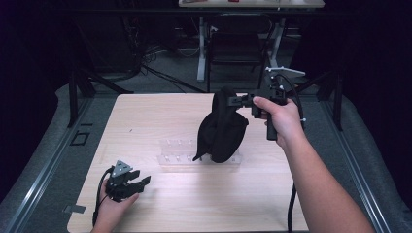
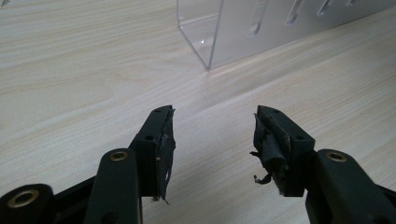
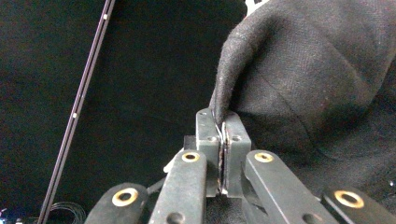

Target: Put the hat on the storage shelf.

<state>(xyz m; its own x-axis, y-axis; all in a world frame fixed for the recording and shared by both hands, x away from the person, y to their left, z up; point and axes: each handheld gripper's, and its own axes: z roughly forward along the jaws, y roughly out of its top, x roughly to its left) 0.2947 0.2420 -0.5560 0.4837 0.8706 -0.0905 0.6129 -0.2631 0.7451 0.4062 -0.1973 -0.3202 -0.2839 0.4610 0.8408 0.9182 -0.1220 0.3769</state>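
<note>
Jaws of right gripper point(image 3: 223, 140) pinching black cloth point(image 1: 221, 131), cloth hiding clear rack point(image 1: 177, 156)

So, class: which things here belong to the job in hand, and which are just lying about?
In the job:
- black cloth bag, pinched at its edge
- right claw, shut on it
- clear plastic rack, under the bag

Lying about:
- left claw, open, resting on the table
- chair behind

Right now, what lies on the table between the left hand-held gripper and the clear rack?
Nothing: bare wood. The left gripper view shows the open left hand-held gripper facing the clear rack across bare table.
</note>
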